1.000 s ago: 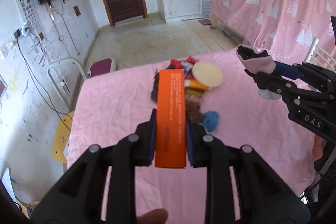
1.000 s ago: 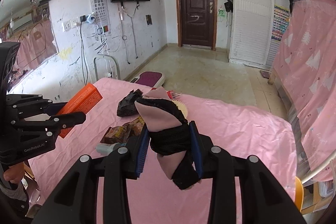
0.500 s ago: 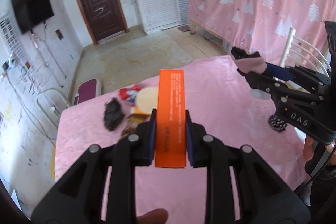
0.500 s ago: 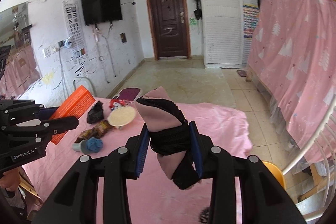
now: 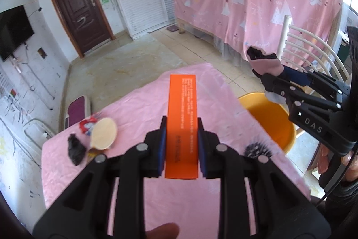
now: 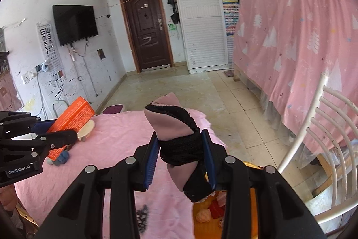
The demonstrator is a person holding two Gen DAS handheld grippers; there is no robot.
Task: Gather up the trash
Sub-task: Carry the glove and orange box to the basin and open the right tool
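Since the orange box [image 5: 181,124] is pinched only at its near end by the left gripper [image 5: 181,145] and juts out over the table [image 5: 138,109], short of the yellow bin [image 5: 270,118], an early release drops it on the cloth. Right gripper [image 6: 180,157] clamps the pink-black glove [image 6: 176,140] above the bin edge, so a loose end could snag a pad. Both grippers are held level, side by side, pointing across the table.

a long orange box [image 5: 182,118] is clamped lengthwise, pointing to 12 o'clock. a pink-and-black fabric scrap [image 6: 179,140] is pinched upright above the orange bin [image 5: 268,120].
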